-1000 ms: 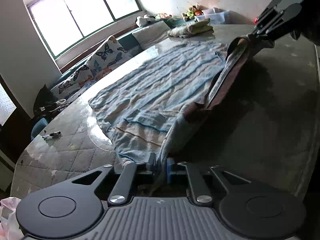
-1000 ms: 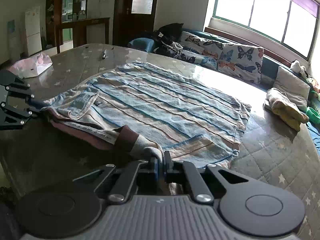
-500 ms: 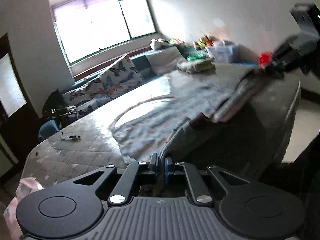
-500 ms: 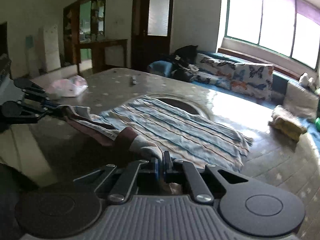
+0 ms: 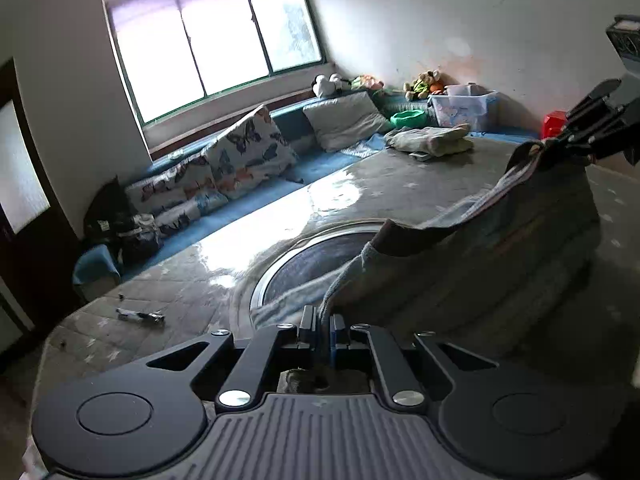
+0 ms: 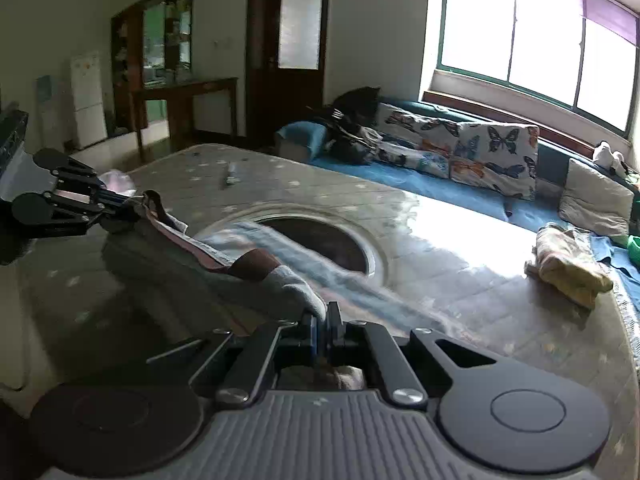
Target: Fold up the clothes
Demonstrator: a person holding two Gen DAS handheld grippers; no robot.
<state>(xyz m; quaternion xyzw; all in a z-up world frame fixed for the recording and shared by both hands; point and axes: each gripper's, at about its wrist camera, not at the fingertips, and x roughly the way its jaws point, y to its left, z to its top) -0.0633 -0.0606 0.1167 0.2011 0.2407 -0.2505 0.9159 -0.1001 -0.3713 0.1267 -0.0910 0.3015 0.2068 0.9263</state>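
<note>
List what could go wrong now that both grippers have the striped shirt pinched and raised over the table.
1. The left gripper and right gripper each pinch only a thin edge of the shirt; it could slip from the jaws.
2. The shirt's far end drags on the table and may bunch, spoiling the fold.
3. The small item on the table could get swept if the shirt swings that way.

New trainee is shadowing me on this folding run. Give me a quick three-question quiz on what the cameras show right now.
1. True or false: both grippers are clamped on the striped shirt.
2. Where does the folded yellowish cloth lie: on the table or on the bench?
3. Which gripper shows at the left edge of the right wrist view?

Key:
1. True: left gripper, right gripper.
2. On the table.
3. The left gripper.
</note>
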